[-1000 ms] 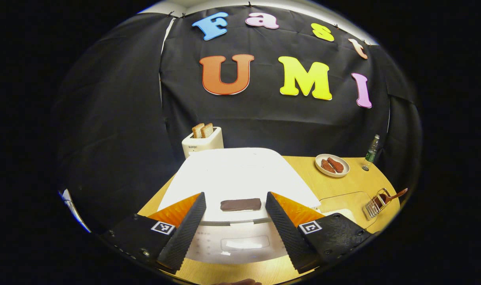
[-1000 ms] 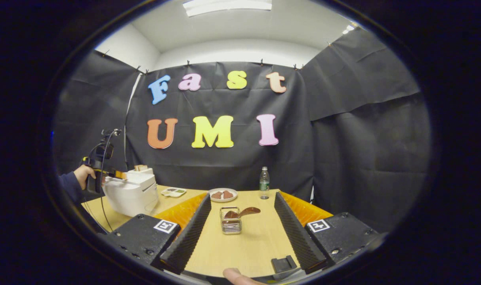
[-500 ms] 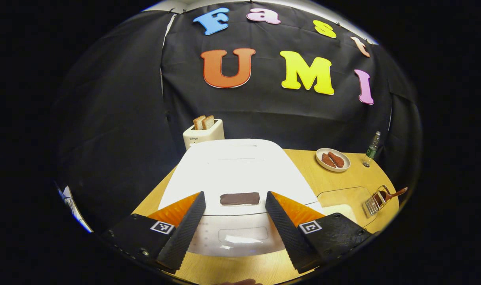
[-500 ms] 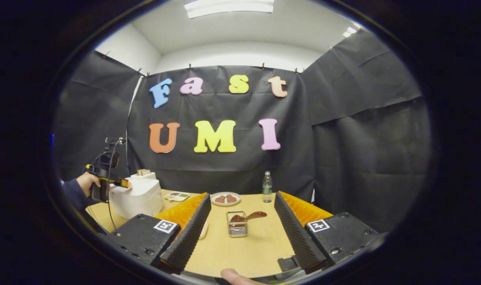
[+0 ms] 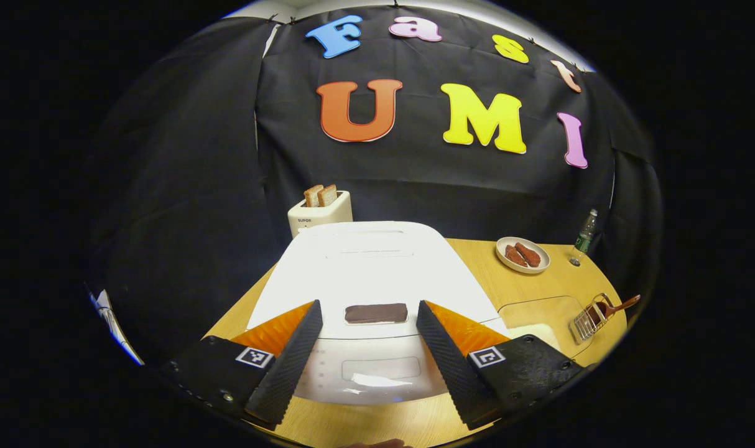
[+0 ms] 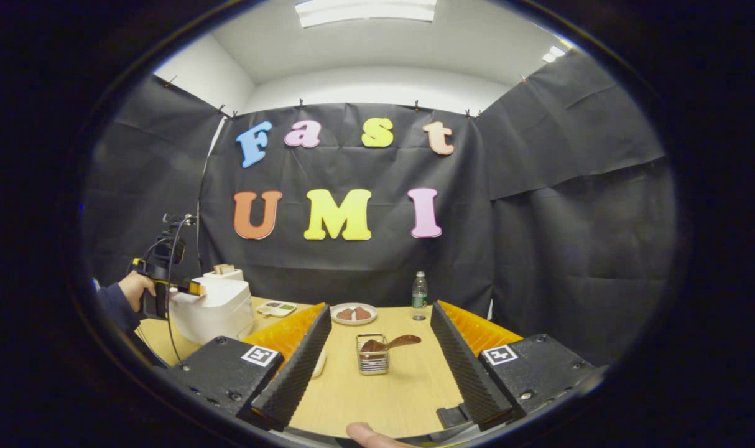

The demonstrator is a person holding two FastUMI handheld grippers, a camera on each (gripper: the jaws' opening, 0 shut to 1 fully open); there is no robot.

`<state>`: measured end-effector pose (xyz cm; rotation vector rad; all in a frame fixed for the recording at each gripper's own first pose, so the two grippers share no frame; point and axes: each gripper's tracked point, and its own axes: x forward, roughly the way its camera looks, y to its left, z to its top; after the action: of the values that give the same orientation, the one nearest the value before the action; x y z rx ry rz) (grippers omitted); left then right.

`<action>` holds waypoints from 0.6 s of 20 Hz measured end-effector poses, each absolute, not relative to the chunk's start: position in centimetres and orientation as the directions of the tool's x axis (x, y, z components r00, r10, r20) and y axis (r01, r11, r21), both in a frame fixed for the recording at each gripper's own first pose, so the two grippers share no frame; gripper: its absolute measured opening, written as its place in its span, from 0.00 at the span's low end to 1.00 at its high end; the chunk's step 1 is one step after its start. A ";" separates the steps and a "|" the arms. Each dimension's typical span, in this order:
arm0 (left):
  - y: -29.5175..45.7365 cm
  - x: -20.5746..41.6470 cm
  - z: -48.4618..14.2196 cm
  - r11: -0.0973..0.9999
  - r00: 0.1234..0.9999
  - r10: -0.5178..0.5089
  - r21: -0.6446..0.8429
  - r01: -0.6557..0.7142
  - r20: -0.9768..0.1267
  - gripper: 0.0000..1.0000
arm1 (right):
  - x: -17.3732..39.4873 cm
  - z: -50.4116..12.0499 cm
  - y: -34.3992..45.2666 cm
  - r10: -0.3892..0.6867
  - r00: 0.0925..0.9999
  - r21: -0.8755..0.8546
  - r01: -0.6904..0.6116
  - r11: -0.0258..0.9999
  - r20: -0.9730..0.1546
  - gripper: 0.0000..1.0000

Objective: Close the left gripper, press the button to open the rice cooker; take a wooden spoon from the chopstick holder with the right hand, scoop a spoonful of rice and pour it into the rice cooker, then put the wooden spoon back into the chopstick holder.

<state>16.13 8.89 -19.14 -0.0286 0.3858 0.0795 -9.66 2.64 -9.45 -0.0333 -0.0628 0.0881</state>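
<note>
The white rice cooker (image 5: 371, 274) sits lid-down right before my left gripper (image 5: 369, 339), whose fingers stand open on either side of the dark button (image 5: 375, 313) without touching it. In the right gripper view the cooker (image 6: 213, 308) stands at the left, with a hand holding the left gripper against its top. My right gripper (image 6: 377, 361) is open above the table, empty. Ahead of it stands the wire chopstick holder (image 6: 372, 356) with the brown wooden spoon (image 6: 393, 343) leaning out of it to the right. The holder (image 5: 589, 318) and spoon (image 5: 617, 305) also appear far right in the left gripper view.
A toaster (image 5: 319, 213) with two bread slices stands behind the cooker. A plate of brown food (image 6: 353, 313) and a water bottle (image 6: 419, 295) sit at the back of the wooden table (image 6: 377, 392). A clear container with rice (image 5: 536, 317) lies right of the cooker. A small tray (image 6: 275, 308) lies beside the cooker.
Both views have shifted slightly. My left gripper has lifted and drawn back a little over the cooker, still open. The right gripper has edged toward the holder.
</note>
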 end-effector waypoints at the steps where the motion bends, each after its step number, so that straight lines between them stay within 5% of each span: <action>1: 8.8 16.0 -19.0 0.996 0.925 0.073 -0.016 -0.086 -0.372 0.99 | -9.5 -9.3 2.6 0.088 0.994 -0.035 -0.085 0.996 0.064 1.00; 12: 4.6 8.1 -11.4 0.999 0.977 -0.014 -0.036 0.007 -0.214 0.95 | -8.1 -9.7 1.9 0.079 0.996 0.015 -0.080 0.997 0.045 1.00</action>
<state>8.11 4.63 -11.35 -0.0352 0.2160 -0.0105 -8.10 1.87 -9.72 0.0167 -0.0447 0.0792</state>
